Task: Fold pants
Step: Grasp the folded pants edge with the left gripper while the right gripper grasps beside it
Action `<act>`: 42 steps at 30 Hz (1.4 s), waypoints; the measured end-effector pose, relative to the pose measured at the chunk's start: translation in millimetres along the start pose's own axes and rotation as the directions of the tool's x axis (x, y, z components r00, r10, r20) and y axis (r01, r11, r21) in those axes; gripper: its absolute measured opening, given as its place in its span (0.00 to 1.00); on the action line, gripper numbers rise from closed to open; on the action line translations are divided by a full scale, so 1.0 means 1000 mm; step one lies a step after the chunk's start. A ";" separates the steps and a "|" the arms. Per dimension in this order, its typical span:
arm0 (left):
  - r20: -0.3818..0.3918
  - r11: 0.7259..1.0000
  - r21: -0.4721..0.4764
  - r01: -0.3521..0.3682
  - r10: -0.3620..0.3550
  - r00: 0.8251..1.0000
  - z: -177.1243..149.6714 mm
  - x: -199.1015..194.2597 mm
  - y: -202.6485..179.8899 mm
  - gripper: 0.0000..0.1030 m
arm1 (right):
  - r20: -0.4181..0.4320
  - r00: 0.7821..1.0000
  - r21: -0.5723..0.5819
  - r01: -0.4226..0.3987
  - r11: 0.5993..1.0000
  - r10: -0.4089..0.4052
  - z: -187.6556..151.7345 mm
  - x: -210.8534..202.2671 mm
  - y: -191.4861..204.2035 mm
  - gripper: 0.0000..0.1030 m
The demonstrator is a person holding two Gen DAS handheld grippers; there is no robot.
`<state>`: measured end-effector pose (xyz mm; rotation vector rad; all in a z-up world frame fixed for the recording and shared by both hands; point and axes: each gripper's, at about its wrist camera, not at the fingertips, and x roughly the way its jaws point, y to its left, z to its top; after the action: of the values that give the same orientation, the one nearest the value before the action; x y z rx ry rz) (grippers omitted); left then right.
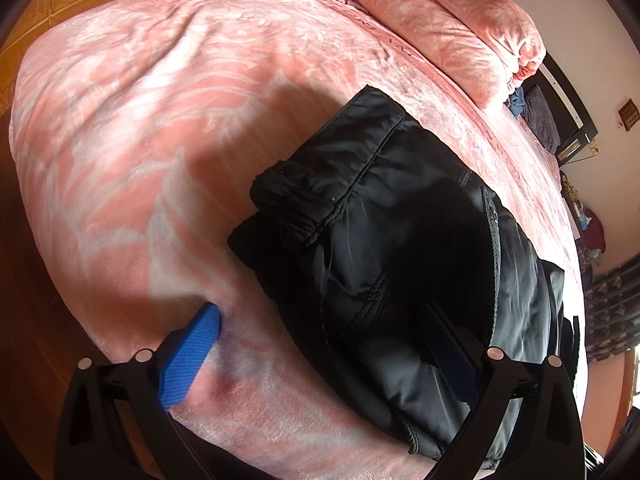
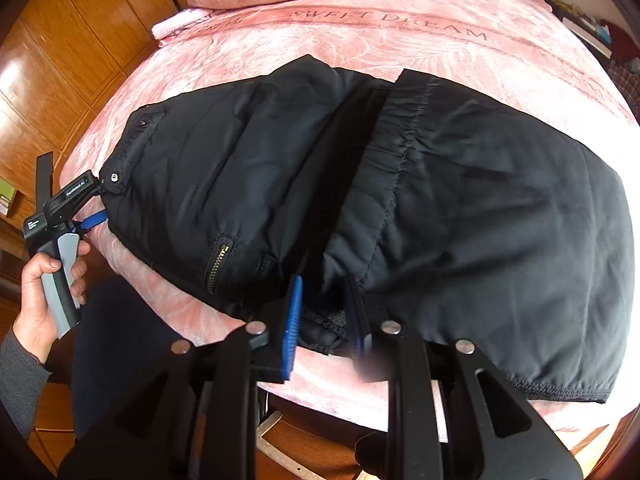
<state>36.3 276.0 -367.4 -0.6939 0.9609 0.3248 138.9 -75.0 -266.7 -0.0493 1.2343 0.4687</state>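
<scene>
Black padded pants [image 2: 400,184] lie folded over on the pink bed blanket [image 2: 400,40]; they also show in the left wrist view [image 1: 380,240]. My left gripper [image 1: 324,344] is open wide at the pants' waist corner, one blue pad [image 1: 192,356] on the blanket, the other finger over the fabric. In the right wrist view the left gripper [image 2: 94,208] sits at the pants' left corner. My right gripper [image 2: 324,320] is closed narrowly on a bunched edge of the pants at the bed's near edge.
Pink folded quilt and pillows [image 1: 448,28] lie at the head of the bed. Wooden wardrobe doors [image 2: 72,48] stand left. A cluttered nightstand [image 1: 588,232] is at the far side. The bed's near edge drops to a wooden frame [image 2: 320,440].
</scene>
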 end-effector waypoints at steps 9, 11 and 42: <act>0.007 0.902 -0.310 0.301 -0.315 0.949 0.022 0.001 0.045 0.96 | -0.098 0.971 -0.129 -0.228 0.965 0.216 0.112 -0.041 0.028 0.84; 0.006 0.874 -0.364 0.322 -0.344 0.939 0.024 0.008 0.053 0.96 | -0.139 0.962 -0.171 -0.259 0.951 0.236 0.148 -0.035 0.046 0.86; 0.007 0.769 -0.542 0.339 -0.399 0.917 0.011 0.023 0.071 0.36 | -0.765 0.644 -0.495 -0.579 0.647 -0.009 0.278 0.258 0.311 0.47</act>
<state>17.6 335.2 -410.7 -1.4114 0.8102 0.2013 336.8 367.2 -341.0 -0.7783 1.7744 1.3427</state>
